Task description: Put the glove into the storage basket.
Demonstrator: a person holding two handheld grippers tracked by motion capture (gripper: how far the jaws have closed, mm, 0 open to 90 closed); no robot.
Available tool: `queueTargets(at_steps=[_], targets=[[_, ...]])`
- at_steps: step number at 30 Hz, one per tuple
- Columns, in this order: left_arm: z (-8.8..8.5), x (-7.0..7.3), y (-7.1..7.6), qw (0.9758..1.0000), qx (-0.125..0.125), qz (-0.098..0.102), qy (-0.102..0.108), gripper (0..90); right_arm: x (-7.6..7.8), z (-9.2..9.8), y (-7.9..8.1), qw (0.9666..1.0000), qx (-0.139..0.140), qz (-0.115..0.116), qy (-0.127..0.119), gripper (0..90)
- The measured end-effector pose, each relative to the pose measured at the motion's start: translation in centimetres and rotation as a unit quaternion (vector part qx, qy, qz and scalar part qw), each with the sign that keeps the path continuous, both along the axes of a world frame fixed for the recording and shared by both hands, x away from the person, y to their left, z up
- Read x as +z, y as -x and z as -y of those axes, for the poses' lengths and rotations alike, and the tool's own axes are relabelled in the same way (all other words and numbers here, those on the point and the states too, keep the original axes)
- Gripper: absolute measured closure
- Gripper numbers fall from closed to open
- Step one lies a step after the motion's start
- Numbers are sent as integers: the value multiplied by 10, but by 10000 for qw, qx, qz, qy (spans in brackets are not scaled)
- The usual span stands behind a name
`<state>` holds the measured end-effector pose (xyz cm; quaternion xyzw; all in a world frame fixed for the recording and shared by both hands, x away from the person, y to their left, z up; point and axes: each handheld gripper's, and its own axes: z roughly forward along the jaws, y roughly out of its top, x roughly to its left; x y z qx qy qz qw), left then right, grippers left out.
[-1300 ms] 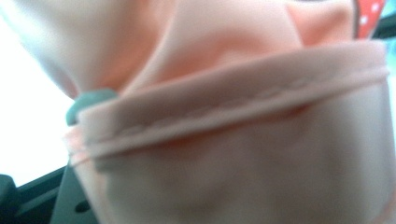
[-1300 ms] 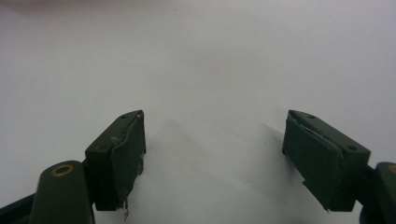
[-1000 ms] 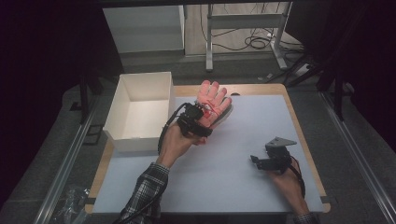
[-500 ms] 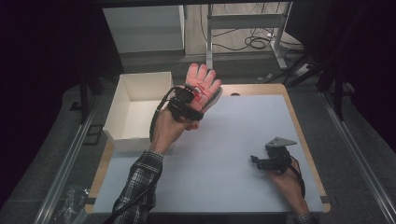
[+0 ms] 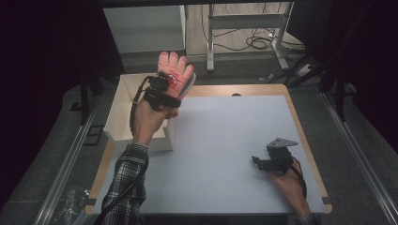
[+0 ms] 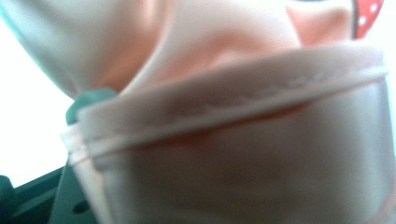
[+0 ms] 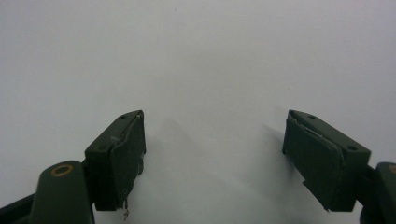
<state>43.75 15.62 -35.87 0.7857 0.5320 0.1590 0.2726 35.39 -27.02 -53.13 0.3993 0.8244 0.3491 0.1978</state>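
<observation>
One pink glove (image 5: 176,72), one white box (image 5: 123,110): left gripper (image 5: 162,89) clamps the glove at eleven o'clock; right gripper (image 5: 274,159) gapes wide, empty, at four.

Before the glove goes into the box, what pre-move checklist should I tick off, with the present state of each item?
1. Left tool shut on the pink glove: ok.
2. Glove lifted off the table: ok.
3. Glove above the white box opening: ok, near its far right corner.
4. Box interior free of things: cannot tell, the forearm hides part.
5. Right tool open and apart from the box: ok.
6. Glove hanging without a snag: cannot tell.
</observation>
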Motion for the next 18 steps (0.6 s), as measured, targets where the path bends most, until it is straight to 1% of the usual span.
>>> queueTargets(at_steps=[1,2,3,4,5,6,7,8,9,11,12,13,16,18], targets=[[-4,0,0,10000,60,0,1,357,0,0,0,10000,0,0,0,214],[-13,0,-1,9998,186,-2,-30,357,0,0,0,10000,-15,-1,-5,214],[-13,0,-1,9998,186,-2,-30,356,0,0,0,10000,-15,-1,-5,214],[-18,0,-1,9997,259,-3,-22,356,0,0,0,10000,-9,-3,-1,214],[-23,0,-1,9994,341,4,4,356,0,0,0,10000,-9,-3,-1,214],[-32,-2,-1,9989,478,2,9,355,0,0,0,10000,-7,-3,3,214],[-32,-2,-1,9989,478,2,9,354,0,0,0,10000,-7,-3,3,214],[-40,-4,-1,9982,593,-3,13,353,0,0,0,10000,-6,-7,-3,214],[-40,-4,-1,9982,593,-3,13,353,0,0,0,10000,-6,-7,-3,214],[-53,-11,-3,9969,787,-36,-14,352,0,0,0,10000,-6,-7,-1,214],[-53,-11,-3,9969,787,-36,-14,352,0,0,0,10000,-6,-7,-1,214],[-57,-14,-4,9964,843,-53,1,352,0,0,0,10000,-4,-5,1,214],[-65,-26,-7,9955,937,-133,18,349,0,0,0,10000,-6,-2,6,214],[-69,-37,-10,9949,986,-199,50,348,0,0,0,10000,-5,-1,7,214]])
